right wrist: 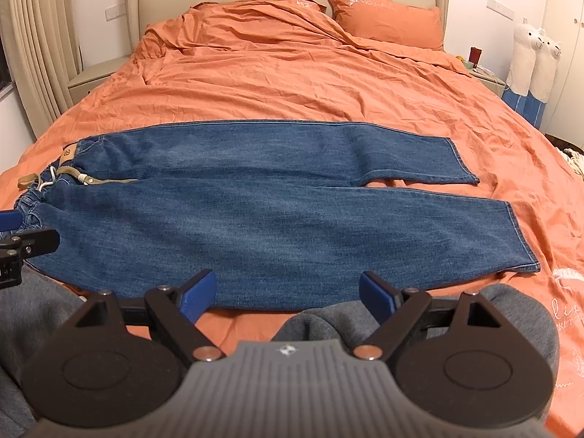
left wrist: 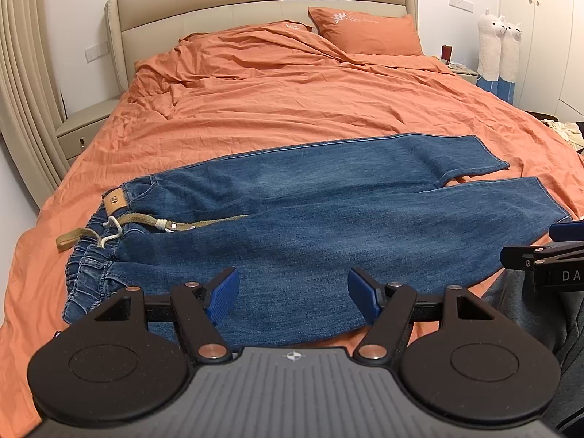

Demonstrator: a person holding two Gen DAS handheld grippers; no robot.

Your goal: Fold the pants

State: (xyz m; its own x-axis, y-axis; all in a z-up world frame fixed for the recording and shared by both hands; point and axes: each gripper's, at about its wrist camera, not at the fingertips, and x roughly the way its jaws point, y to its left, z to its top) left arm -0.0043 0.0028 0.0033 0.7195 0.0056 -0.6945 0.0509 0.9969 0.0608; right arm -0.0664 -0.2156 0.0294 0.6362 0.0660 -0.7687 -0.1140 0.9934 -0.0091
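Jeans (right wrist: 255,197) spread flat across the bed (right wrist: 292,84), waist left, legs right, slightly parted: laid out ready for folding. Left gripper (left wrist: 294,294) and right gripper (right wrist: 286,294) poised at near edge, jaws wide, empty.

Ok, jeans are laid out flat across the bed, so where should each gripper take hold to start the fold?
Likely the near leg's outer edge. The jeans lie flat, waistband left, hems right, legs side by side. Bring the left gripper in low at the near waistband corner and the right gripper at the near hem. Both are open; pinch the edge and lift it over the far leg.
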